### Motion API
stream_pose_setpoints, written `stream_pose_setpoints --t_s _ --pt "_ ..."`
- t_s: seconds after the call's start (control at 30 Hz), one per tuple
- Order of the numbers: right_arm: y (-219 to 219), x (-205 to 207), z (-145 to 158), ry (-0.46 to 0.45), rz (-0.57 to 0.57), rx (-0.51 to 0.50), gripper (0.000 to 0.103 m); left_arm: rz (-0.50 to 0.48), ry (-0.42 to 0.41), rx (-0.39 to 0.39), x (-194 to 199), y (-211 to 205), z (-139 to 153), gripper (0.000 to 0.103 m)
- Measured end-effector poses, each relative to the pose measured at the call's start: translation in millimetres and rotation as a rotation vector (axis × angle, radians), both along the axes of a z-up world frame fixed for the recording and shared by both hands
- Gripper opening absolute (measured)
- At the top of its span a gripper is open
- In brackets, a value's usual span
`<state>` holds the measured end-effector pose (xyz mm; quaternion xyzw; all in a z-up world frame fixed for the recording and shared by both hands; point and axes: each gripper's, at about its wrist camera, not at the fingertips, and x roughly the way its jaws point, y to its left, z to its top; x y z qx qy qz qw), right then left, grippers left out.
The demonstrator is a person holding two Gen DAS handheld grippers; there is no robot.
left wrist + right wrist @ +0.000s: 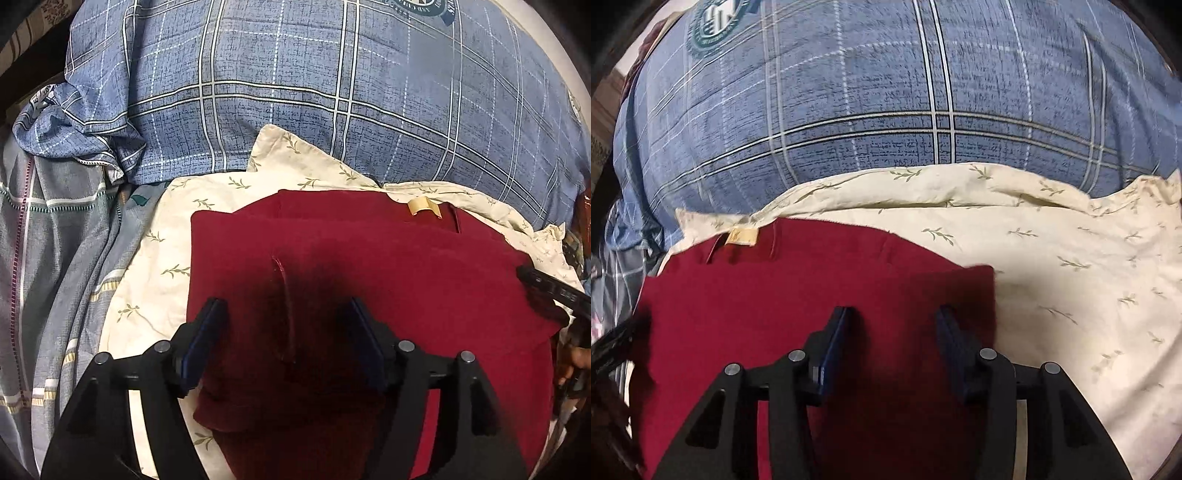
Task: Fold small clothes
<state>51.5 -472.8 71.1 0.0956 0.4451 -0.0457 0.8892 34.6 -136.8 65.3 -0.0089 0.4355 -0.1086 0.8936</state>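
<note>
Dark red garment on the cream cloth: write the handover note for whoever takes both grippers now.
Left gripper: open, holding nothing, poised over the dark red knit garment, a raised crease between its fingers.
Right gripper: open, holding nothing, over the garment's right part near its right edge.
Garment lies on the cream leaf-print cloth, partly folded: layered edges show at the far end by the tan neck label. The blue plaid pillow sits behind.
Done: at least one fold laid in.
Left: probably flatten the crease, make any further fold, then set it aside.
</note>
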Motion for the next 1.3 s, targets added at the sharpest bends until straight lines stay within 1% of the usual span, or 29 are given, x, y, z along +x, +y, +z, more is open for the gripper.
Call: stream_pose_setpoints --t_s 0.13,0.2,0.27,0.3,0.33,0.4,0.47,0.53,0.6,0.67,0.73,0.8,0.9,1.03,1.07,1.13,1.17,1.2,1.3 --pt "7.8 -40.6 18.5 -0.03 0.057 0.036 0.053 0.004 -0.001 0.0 -1.4 -0.4 -0.2 0.069" --pt "14.5 -54.6 15.5 -0.013 0.074 0.009 0.056 0.006 -0.005 0.005 -2.3 -1.5 -0.2 0.069" --pt "15.1 -57.6 2.1 0.031 0.076 -0.05 0.056 0.007 -0.009 0.01 -3.0 -2.3 -0.4 0.07" --pt "13.8 -59.0 -1.6 0.02 0.081 -0.055 0.056 0.006 -0.011 0.013 -3.4 -2.8 -0.4 0.07" --pt "11.2 -58.0 -1.4 0.007 0.079 -0.057 0.056 0.008 -0.016 0.017 -4.6 -3.1 -0.3 0.07" --pt "11.6 -58.1 6.3 0.021 0.066 -0.066 0.056 0.012 -0.022 0.017 -6.9 -2.2 0.5 0.07" --pt "14.8 -66.6 16.7 0.009 0.056 -0.061 0.057 0.014 -0.023 0.017 -8.9 -1.1 1.5 0.07" --pt "14.9 -81.7 22.5 -0.002 0.052 -0.035 0.059 0.015 -0.024 0.015 -12.0 0.0 3.3 0.07" --pt "16.9 -93.1 21.1 -0.002 0.045 -0.021 0.065 0.015 -0.025 0.016 -14.9 0.0 4.6 0.07" --pt "17.4 -99.0 16.4 0.019 0.036 -0.006 0.069 0.013 -0.026 0.018 -20.0 0.3 6.0 0.07" --pt "14.6 -112.1 10.2 0.042 0.026 0.057 0.069 0.01 -0.022 0.013 -26.0 1.1 8.0 0.07" --pt "14.1 -122.2 4.1 0.047 0.025 0.099 0.069 0.004 -0.019 0.002 -32.9 2.8 10.4 0.07" --pt "17.5 -135.8 3.3 0.031 0.025 0.112 0.069 -0.007 -0.008 -0.016 -46.7 5.9 15.5 0.07" --pt "20.5 -143.9 -1.7 0.021 0.027 0.167 0.068 -0.029 0.005 -0.017 -71.8 7.9 21.0 0.071" --pt "22.2 -145.6 -1.8 0.013 0.032 0.163 0.067 -0.034 0.007 -0.018 -79.9 9.0 21.2 0.071" --pt "30.3 -145.8 -3.3 0.009 0.067 0.132 0.046 -0.039 0.014 -0.017 -93.3 11.0 19.9 0.072" --pt "34.5 -143.7 -3.3 0.009 0.08 0.101 0.019 -0.043 0.022 -0.011 -101.5 12.0 18.2 0.072" --pt "37.2 -145.4 -1.8 0.002 0.085 0.071 0.01 -0.046 0.028 -0.006 -108.7 13.5 16.8 0.072" --pt "38.2 -155.4 8.9 -0.025 0.083 0.004 0.008 -0.046 0.037 0.004 -127.2 20.4 14.5 0.072"
